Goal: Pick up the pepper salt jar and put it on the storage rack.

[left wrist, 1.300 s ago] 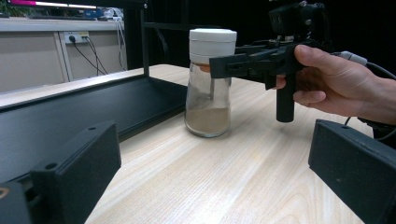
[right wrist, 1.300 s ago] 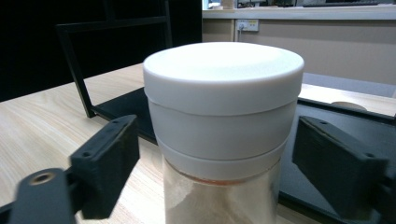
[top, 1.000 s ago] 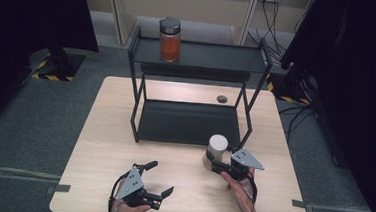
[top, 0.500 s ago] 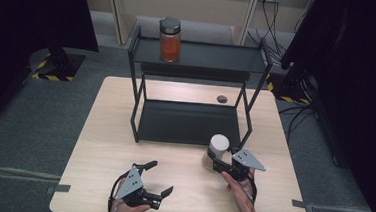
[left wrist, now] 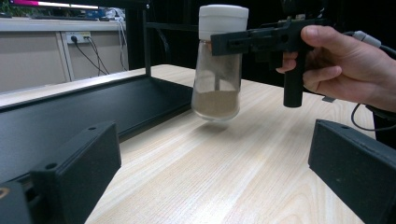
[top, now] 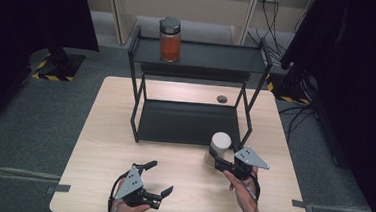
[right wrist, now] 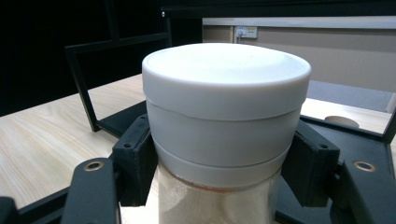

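Right gripper [top: 220, 163] has its fingers [right wrist: 135, 154] clamped on the jar [top: 218, 147] just under its white lid [right wrist: 226, 79], one pad on each side of the neck; they have just closed onto it. The jar is glass with pale brown powder in the lower part. In the left gripper view it hangs off the worktop [top: 180, 185] with its shadow on the wood below, tilted slightly. It sits at the near right of the worktop, just in front of the near right leg of the black shelf rack [top: 199, 56], beside the rack's bottom tray [top: 185, 123].

The right hand [top: 243, 187] grips the handle, coming in from the near edge.

Left gripper [top: 163, 177] is at the near left of the worktop, well apart from the jar, fingers [left wrist: 74, 163] spread wide with nothing between them. It points toward the right gripper and the jar. The left hand [top: 126, 209] holds it low over the worktop.

A second jar [top: 169, 39] with a dark lid and orange-red contents stands upright on the rack's top shelf, toward its left end. A round grommet hole [top: 221, 99] sits in the worktop at the far right, behind the rack.
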